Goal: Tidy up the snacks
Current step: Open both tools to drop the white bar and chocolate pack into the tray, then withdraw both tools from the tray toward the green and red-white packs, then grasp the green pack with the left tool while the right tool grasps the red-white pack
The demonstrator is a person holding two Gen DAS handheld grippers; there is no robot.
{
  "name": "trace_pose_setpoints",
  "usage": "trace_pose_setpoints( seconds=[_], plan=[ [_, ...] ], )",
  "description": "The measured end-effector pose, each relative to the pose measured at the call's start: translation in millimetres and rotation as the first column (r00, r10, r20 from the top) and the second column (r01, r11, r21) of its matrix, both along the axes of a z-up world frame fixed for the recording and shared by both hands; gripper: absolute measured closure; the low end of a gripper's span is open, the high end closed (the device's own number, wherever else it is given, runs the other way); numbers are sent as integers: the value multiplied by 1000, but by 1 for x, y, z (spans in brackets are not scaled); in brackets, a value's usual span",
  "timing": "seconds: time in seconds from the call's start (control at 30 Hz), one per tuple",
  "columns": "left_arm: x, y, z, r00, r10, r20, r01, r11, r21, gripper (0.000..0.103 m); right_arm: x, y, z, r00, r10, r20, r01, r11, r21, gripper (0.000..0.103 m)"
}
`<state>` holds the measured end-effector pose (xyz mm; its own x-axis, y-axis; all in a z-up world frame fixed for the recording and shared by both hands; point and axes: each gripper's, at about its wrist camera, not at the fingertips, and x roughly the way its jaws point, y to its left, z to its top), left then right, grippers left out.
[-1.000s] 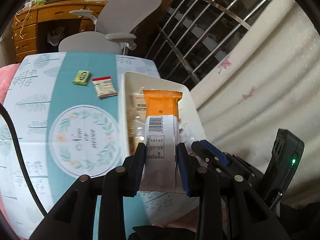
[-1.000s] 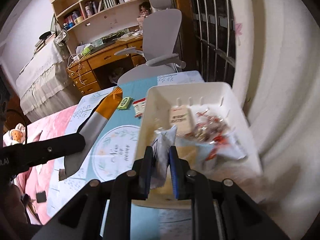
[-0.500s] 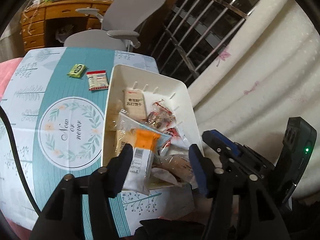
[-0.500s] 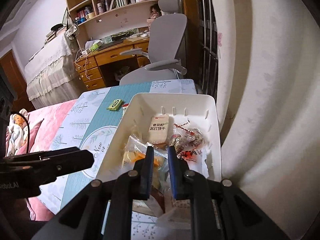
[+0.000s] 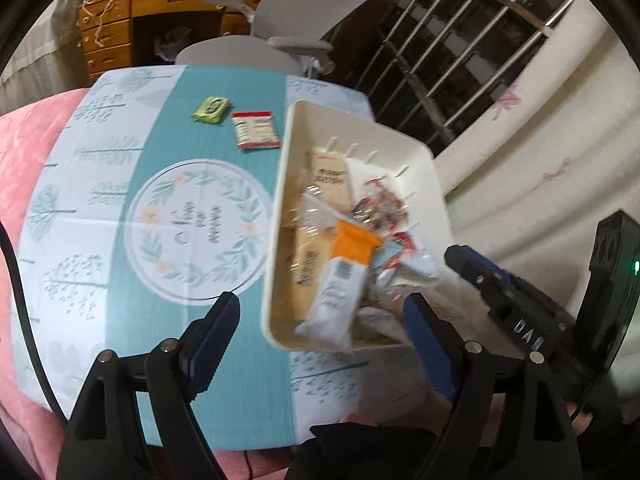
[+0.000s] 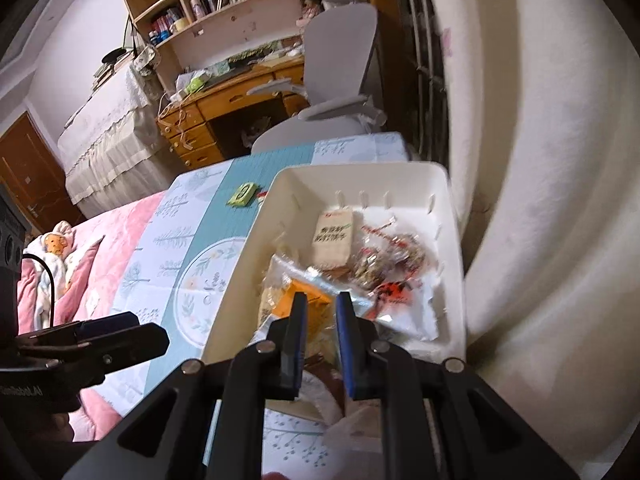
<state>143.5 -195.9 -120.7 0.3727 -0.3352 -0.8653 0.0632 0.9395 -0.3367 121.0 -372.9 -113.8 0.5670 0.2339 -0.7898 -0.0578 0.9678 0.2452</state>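
Currently in the drop-off step: left gripper (image 5: 320,320) jaws have just been opening, now spread wide with nothing pinched, and the orange-and-white snack bar (image 5: 340,280) lies released in the white bin (image 5: 424,152), leaning over its near rim on other packets. Two snacks are still out on the tabletop (image 5: 120,240), far side, left of the bin: green packet (image 5: 211,109) and red-and-white packet (image 5: 256,130). My read: next move is a reach across to one of those, jaws staying open. Right gripper (image 6: 322,312) jaws clenched, nothing visibly held, over the bin. Writing: the cloth medallion has script I can't read; beige cracker pack (image 6: 334,236) shows Chinese print, too soft to read; "DAS" on the right gripper's body.
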Motion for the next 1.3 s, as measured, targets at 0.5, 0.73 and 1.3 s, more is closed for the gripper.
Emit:
trace_pose_setpoints(
  seconds=[0.5, 0.73, 1.3],
  plan=[
    [71, 91, -17, 976, 4, -218, 38, 981, 190, 19, 86, 15, -4, 961, -54, -270, 85, 991, 104, 58],
    [134, 118, -8, 976, -5, -216, 51, 977, 208, 18, 151, 26, 16, 931, -103, -350, 135, 989, 67, 42],
    [269, 142, -63, 988, -65, -142, 88, 983, 158, 17, 339, 85, -19, 861, -65, -505, 88, 996, 23, 31]
  ],
)
